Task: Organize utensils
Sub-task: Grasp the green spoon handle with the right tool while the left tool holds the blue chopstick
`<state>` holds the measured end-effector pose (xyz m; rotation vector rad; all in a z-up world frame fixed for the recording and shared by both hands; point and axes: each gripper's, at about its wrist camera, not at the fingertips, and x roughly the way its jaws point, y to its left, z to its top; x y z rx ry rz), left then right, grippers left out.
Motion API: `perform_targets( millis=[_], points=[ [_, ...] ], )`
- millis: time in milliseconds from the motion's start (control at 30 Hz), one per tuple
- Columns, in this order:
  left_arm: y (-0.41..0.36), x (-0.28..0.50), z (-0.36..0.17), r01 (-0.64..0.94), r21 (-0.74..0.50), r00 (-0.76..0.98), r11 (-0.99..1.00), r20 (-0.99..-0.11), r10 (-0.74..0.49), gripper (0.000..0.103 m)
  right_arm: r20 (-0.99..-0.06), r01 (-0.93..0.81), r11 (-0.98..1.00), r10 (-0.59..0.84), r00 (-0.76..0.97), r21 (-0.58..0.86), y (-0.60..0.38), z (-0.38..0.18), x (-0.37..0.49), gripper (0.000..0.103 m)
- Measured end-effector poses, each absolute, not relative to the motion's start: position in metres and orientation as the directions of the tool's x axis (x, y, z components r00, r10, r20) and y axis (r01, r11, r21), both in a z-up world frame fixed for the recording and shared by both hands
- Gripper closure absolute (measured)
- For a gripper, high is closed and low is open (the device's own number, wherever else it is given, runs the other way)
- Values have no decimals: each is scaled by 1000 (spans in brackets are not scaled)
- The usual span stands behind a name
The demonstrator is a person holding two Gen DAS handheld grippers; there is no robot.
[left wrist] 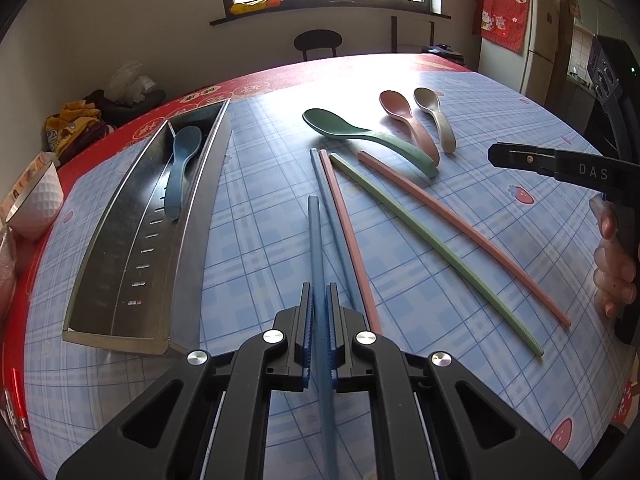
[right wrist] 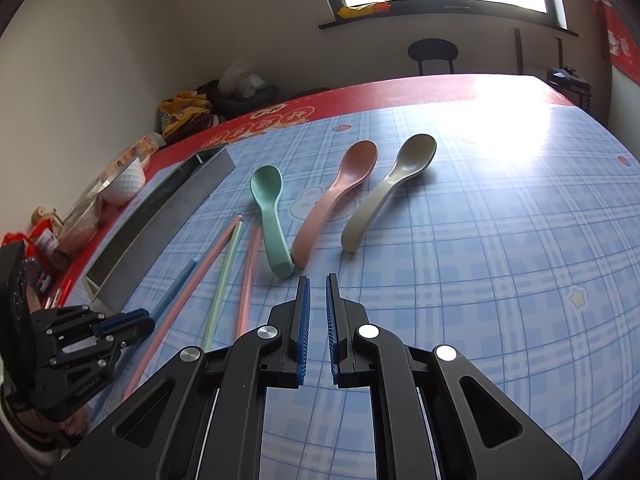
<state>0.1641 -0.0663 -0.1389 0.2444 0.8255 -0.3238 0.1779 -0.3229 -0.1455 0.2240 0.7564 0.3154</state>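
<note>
My left gripper [left wrist: 319,292] is shut on a blue chopstick [left wrist: 315,240], which points forward just above the plaid tablecloth. Right of it lie a second blue chopstick [left wrist: 334,216], two pink chopsticks [left wrist: 348,236] and a green chopstick [left wrist: 432,248]. Beyond them rest a green spoon [left wrist: 360,136], a pink spoon [left wrist: 404,118] and a beige spoon [left wrist: 436,118]. A blue spoon [left wrist: 182,168] lies in the metal tray [left wrist: 120,248] on the left. My right gripper [right wrist: 318,280] hovers shut and empty just short of the green spoon's [right wrist: 270,216] handle end.
A white bowl [left wrist: 36,204] and packets crowd the table's left edge beside the tray. A dark chair [left wrist: 317,42] stands past the far edge, and a fridge [left wrist: 536,40] at the back right. A person's fingers [left wrist: 614,276] wrap the right gripper's handle.
</note>
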Motion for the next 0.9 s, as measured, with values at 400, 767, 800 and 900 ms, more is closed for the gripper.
perform_targets(
  millis=[400, 767, 800, 900],
  points=[
    [-46, 158, -125, 312, 15, 696, 950, -684, -218, 97, -658, -220, 939, 343, 670, 266, -314, -145, 180, 94],
    [-38, 155, -121, 305, -20, 712, 952, -659, -241, 97, -686, -353, 929, 326, 651, 106, -265, -125, 205, 94],
    [-37, 156, -121, 302, -26, 712, 953, -659, -243, 97, -691, -361, 926, 332, 643, 109, -261, -124, 212, 94],
    [-35, 156, -121, 296, -37, 712, 955, -657, -246, 97, -709, -368, 920, 349, 613, 135, -254, -127, 233, 94]
  ],
)
